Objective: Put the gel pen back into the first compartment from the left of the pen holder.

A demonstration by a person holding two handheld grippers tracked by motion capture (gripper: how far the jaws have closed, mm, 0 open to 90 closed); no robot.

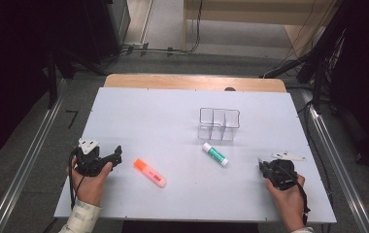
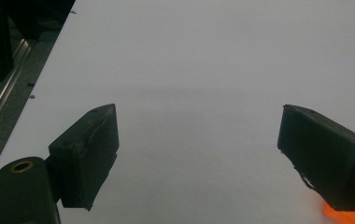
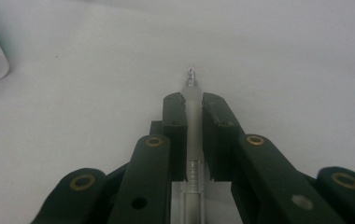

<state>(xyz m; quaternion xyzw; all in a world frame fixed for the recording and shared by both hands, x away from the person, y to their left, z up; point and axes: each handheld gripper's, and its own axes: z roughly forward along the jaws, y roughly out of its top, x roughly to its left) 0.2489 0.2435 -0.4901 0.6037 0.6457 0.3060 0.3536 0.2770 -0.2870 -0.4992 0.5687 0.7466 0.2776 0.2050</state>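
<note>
clear pen (image 3: 193, 100) with metal tip, pinched lengthwise in right claw (image 3: 193, 112), left claw (image 2: 199, 154) open

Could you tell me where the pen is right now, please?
In the right gripper view, the pen lies clamped lengthwise between the right gripper jaws, tip pointing forward over the white table.

Left hand-held gripper (image 2: 199, 154) agape, right (image 3: 193, 105) clamped
</note>
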